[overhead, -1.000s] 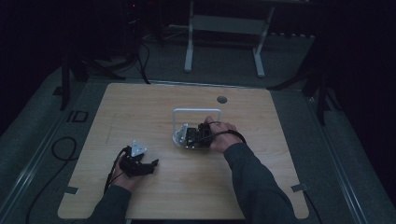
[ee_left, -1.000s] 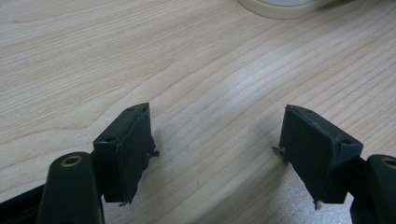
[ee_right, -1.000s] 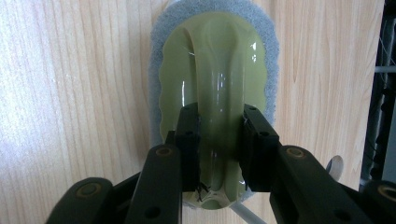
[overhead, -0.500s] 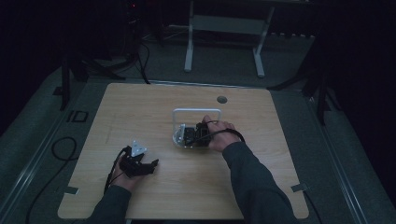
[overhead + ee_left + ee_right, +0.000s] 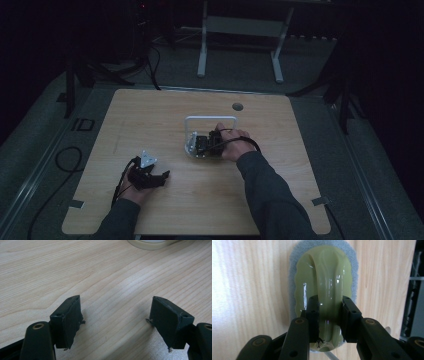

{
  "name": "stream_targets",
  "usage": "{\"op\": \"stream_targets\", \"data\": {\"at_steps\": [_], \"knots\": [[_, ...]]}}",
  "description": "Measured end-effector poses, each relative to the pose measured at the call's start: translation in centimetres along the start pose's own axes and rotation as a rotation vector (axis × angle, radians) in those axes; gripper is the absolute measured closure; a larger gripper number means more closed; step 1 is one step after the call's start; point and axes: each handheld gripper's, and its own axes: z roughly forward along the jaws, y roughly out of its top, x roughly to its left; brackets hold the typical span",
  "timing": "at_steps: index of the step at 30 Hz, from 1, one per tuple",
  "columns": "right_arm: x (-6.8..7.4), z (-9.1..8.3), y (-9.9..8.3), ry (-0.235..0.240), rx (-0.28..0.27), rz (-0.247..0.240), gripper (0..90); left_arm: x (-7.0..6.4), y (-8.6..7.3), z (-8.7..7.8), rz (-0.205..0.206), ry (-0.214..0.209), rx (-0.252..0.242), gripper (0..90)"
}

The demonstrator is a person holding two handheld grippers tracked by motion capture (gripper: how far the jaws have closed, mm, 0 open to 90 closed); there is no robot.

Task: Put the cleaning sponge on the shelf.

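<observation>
- The right gripper (image 5: 329, 315) has its two black jaws clamped on the arched handle of a pale green scrubbing brush (image 5: 324, 277); the handle fills the gap between the jaws, one on each side of it.
- In the right gripper view the brush runs straight ahead of the jaws, its grey scouring pad (image 5: 294, 260) showing as a wavy rim around the green body and lying flat on the wooden table (image 5: 249, 290).
- In the high view the right gripper (image 5: 207, 143) sits near the middle of the table (image 5: 150, 115), the person's right hand (image 5: 232, 145) wrapped around it from the right.
- A white wire frame (image 5: 210, 119) stands just beyond that gripper, on the far side of it.
- The left gripper (image 5: 115, 322) has its jaws spread wide with nothing between them, only bare wood below.
- A pale rounded rim (image 5: 152, 243) lies well ahead of the left gripper's jaws, at the top edge of the left gripper view.
- In the high view the left gripper (image 5: 157, 176) rests low on the table, well apart from the right one.
</observation>
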Motion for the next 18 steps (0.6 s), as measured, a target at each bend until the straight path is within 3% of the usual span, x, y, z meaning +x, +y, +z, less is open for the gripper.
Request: {"op": "stream_targets", "data": {"at_steps": [8,18], "knots": [[0.0,0.7,-0.3,-0.067,0.036,0.008,62.8,0.0,0.0,0.0,0.001,-0.001,0.0,25.8],[-0.1,-1.6,-0.7,-0.087,-0.035,0.062,50.7,0.0,0.0,0.0,0.001,-0.001,0.0,25.8]]}}
